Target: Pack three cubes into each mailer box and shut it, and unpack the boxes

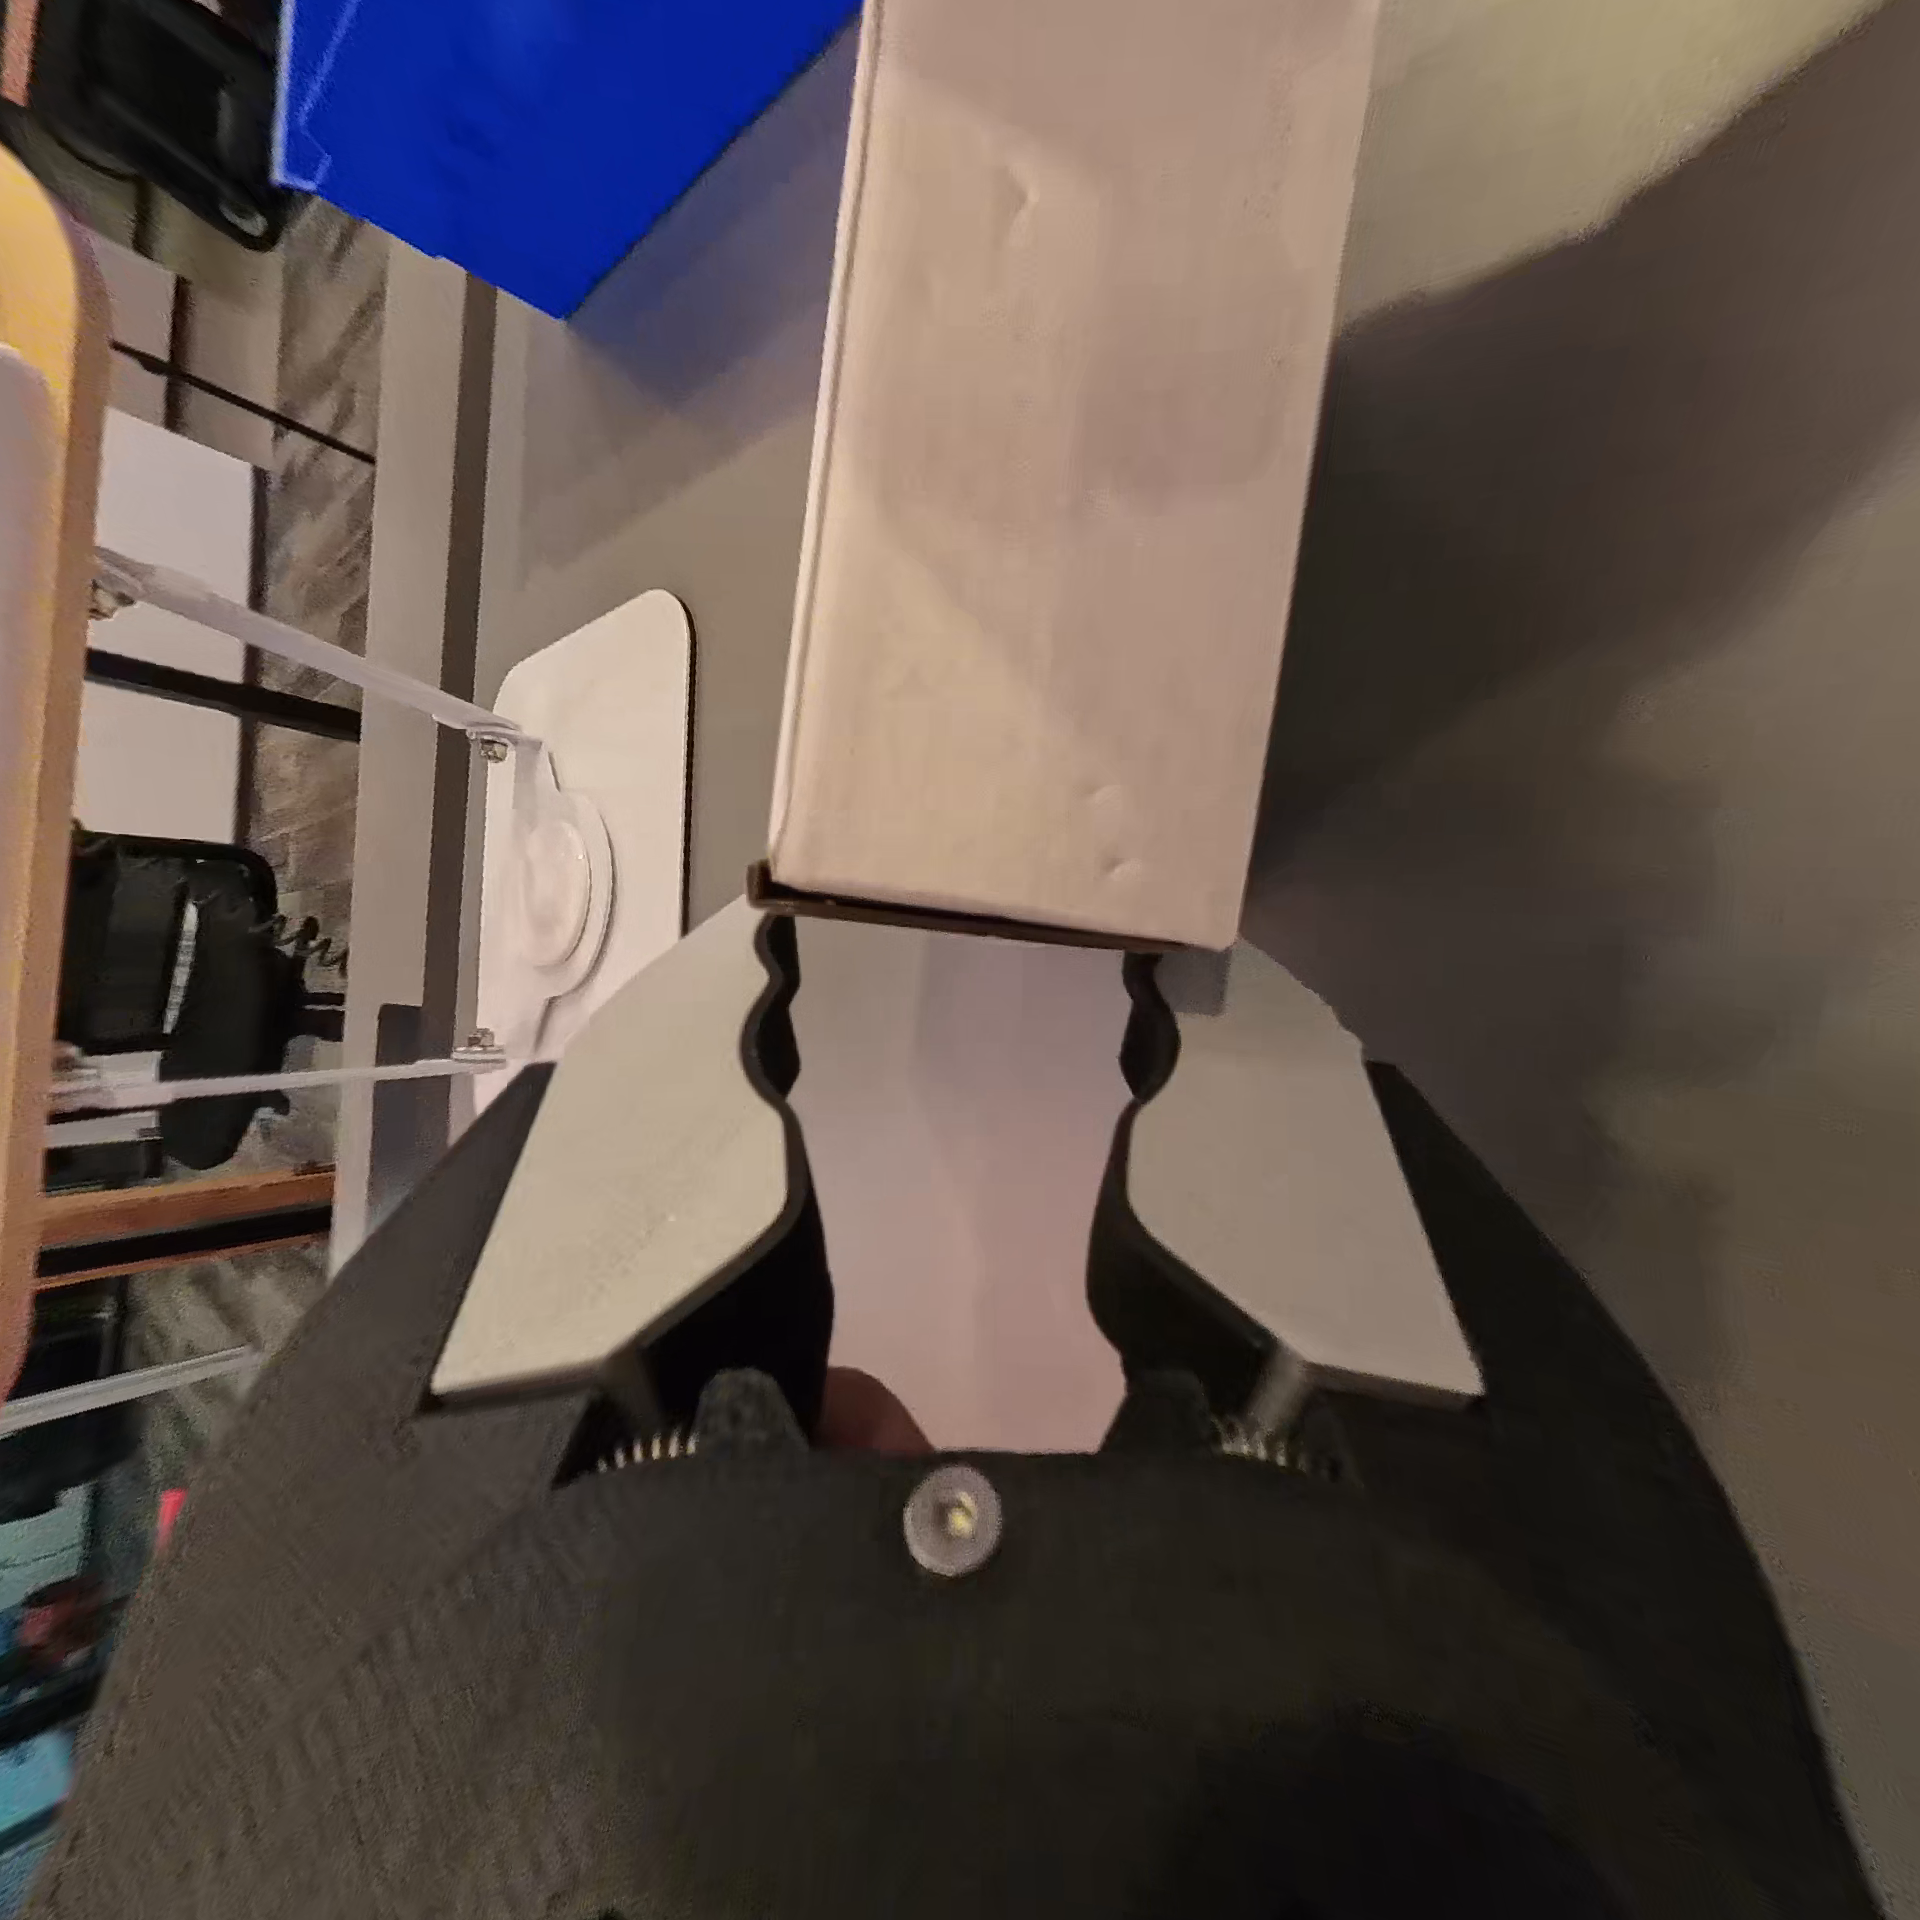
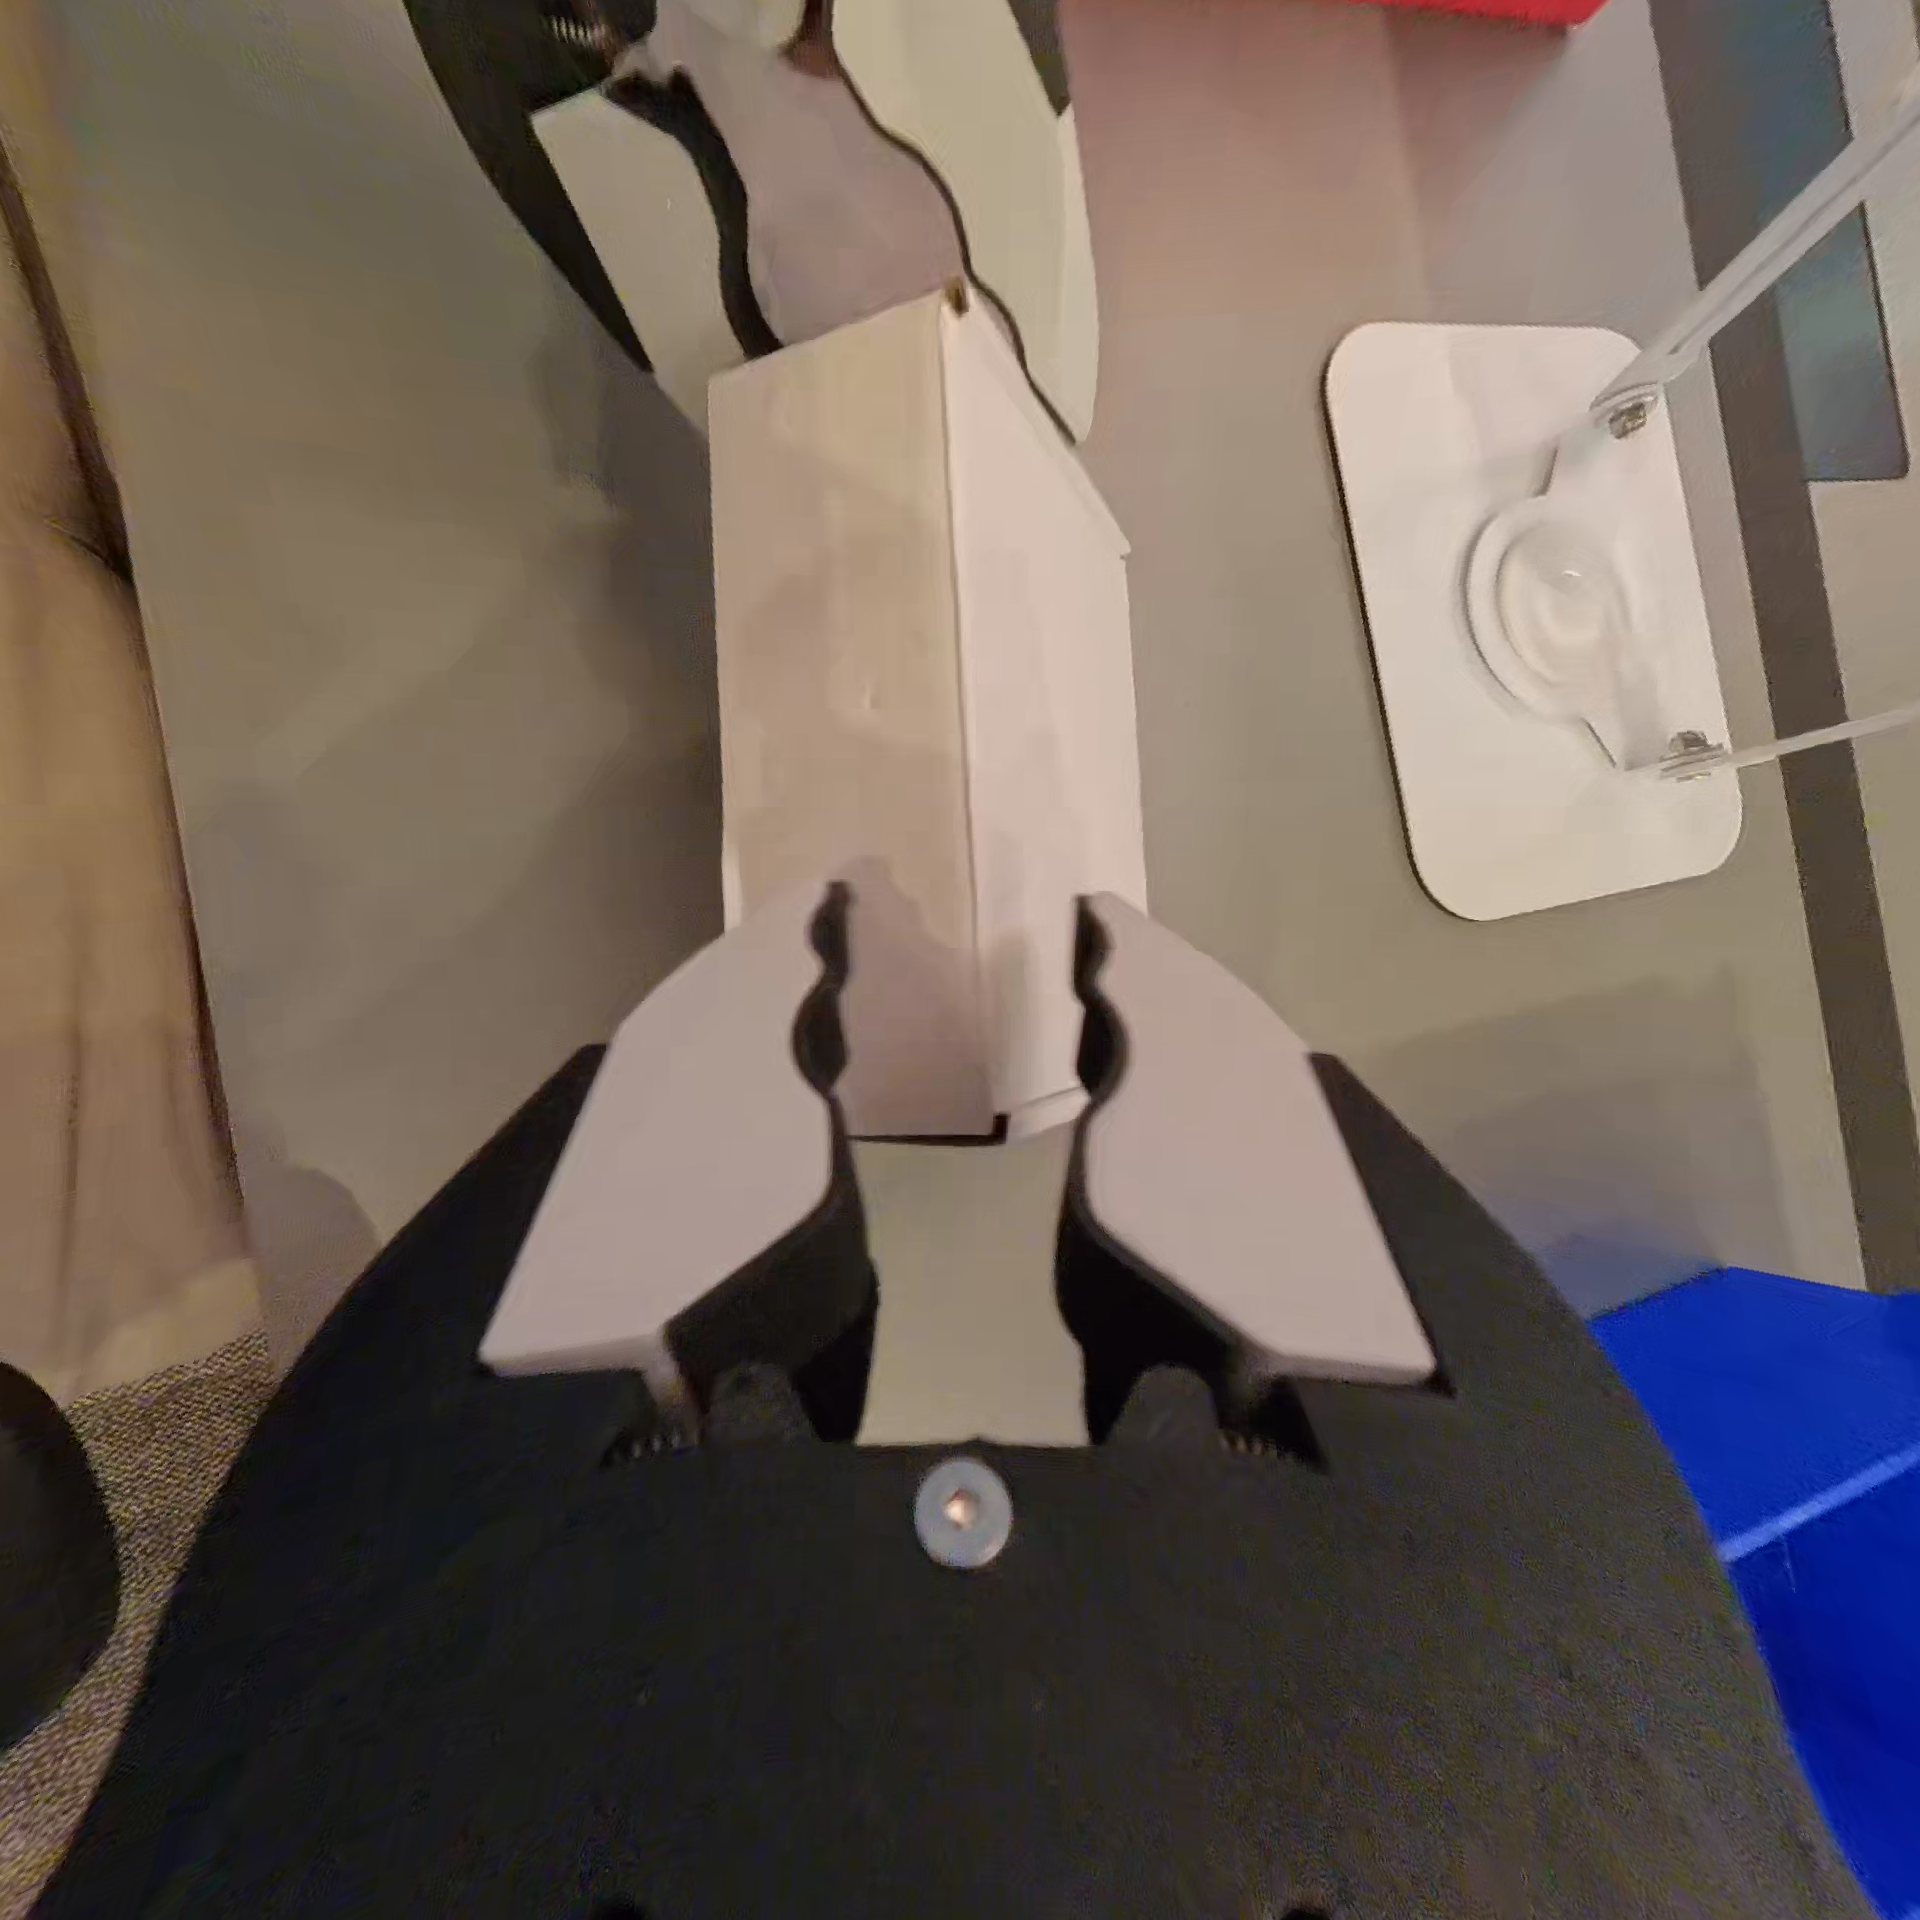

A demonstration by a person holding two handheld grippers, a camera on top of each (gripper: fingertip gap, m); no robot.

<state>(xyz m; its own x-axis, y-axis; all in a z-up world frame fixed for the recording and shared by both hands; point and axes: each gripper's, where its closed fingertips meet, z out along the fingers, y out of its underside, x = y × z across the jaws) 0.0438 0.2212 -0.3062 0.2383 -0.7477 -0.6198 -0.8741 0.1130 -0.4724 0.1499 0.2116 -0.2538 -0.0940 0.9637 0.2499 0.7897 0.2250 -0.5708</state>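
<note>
A closed white mailer box (image 1: 1049,499) is held between my two grippers over the grey table (image 1: 1610,727). My left gripper (image 1: 956,951) has one end of the box between its fingers; the white end face fills the gap and the box top hides the fingertips. My right gripper (image 2: 961,909) is shut on the opposite end of the same box (image 2: 842,623), with the box's near corner between its fingers. The left gripper also shows at the top of the right wrist view (image 2: 831,260), clasping the far end. No cubes are in view.
A blue bin (image 1: 540,135) stands beyond the box and shows at the lower right of the right wrist view (image 2: 1808,1475). A white base plate with a clear stand (image 2: 1527,623) sits on the table beside the box. A red object (image 2: 1486,10) lies at the far edge. My right fingertips sit around 12 cm from my left ones.
</note>
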